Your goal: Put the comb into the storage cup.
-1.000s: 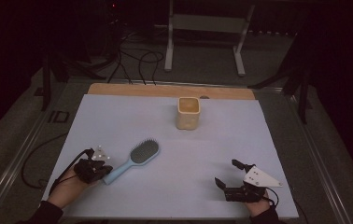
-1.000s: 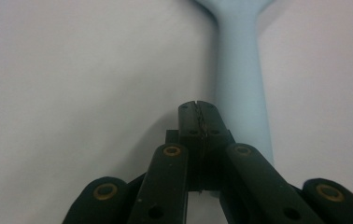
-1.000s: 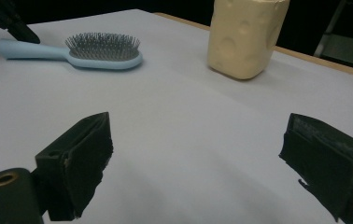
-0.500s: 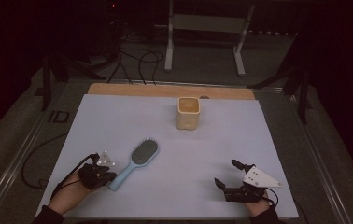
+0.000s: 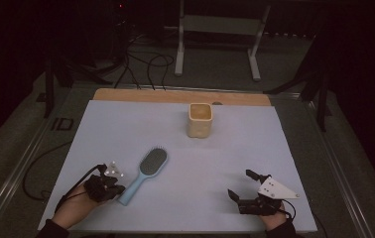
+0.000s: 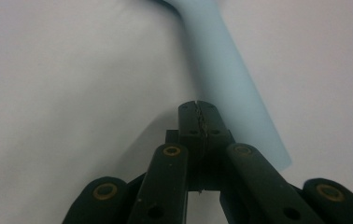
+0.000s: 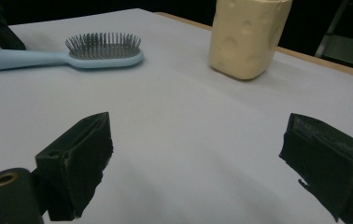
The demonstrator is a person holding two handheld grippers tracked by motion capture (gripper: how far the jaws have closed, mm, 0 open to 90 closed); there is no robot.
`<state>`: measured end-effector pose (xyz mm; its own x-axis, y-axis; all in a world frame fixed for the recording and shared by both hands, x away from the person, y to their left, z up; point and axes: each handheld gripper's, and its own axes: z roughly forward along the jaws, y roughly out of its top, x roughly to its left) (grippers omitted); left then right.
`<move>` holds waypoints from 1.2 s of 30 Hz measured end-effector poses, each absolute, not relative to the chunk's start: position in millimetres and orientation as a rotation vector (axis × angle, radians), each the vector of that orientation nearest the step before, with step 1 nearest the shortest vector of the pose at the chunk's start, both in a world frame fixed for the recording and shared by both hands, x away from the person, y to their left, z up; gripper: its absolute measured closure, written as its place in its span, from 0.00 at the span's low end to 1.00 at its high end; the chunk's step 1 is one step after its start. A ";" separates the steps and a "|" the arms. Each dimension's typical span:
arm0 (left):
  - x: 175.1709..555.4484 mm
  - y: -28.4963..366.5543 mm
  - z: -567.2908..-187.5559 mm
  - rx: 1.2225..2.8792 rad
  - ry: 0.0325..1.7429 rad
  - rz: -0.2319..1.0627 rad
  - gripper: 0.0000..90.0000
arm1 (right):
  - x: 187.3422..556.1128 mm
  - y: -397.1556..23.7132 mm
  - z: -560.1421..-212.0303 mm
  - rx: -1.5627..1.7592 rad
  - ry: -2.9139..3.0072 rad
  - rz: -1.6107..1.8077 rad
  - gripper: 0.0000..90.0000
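1. Near left of the bench: we note the left gripper, held in a hand that comes in from the near edge. In the left gripper view its jaws meet tip to tip with nothing between them, pressed together just beside the hairbrush handle.
2. Hairbrush: light blue, flat on the bench, bristles up. Its handle end points near and left, close against the left gripper; its oval head lies farther off and to the right. We cannot tell from the high view whether the gripper touches the handle; in the left gripper view the handle passes just right of the closed tips.
3. Centre, far side: a cream-yellow cup stands upright, well apart from the hairbrush and both grippers.
4. Near right: the right gripper, a grey three-cornered plate on top. Its jaws stand wide apart, holding nothing; bare bench shows between them in the right gripper view.
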<state>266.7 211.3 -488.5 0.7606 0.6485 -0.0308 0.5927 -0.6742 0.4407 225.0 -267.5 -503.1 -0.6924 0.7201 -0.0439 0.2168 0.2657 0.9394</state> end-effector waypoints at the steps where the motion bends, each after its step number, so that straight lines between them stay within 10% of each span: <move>1: 267.3 212.4 -487.9 2.516 0.952 0.176 1.00 | 225.0 -267.6 -503.2 0.845 2.072 1.429 0.09; 10: 269.9 216.1 -478.7 2.456 1.029 0.215 0.99 | 225.2 -267.4 -503.3 0.843 2.075 1.425 0.09; 36: 282.8 174.1 -463.8 2.456 1.111 0.186 0.37 | 225.2 -266.0 -503.9 0.841 2.082 1.428 0.09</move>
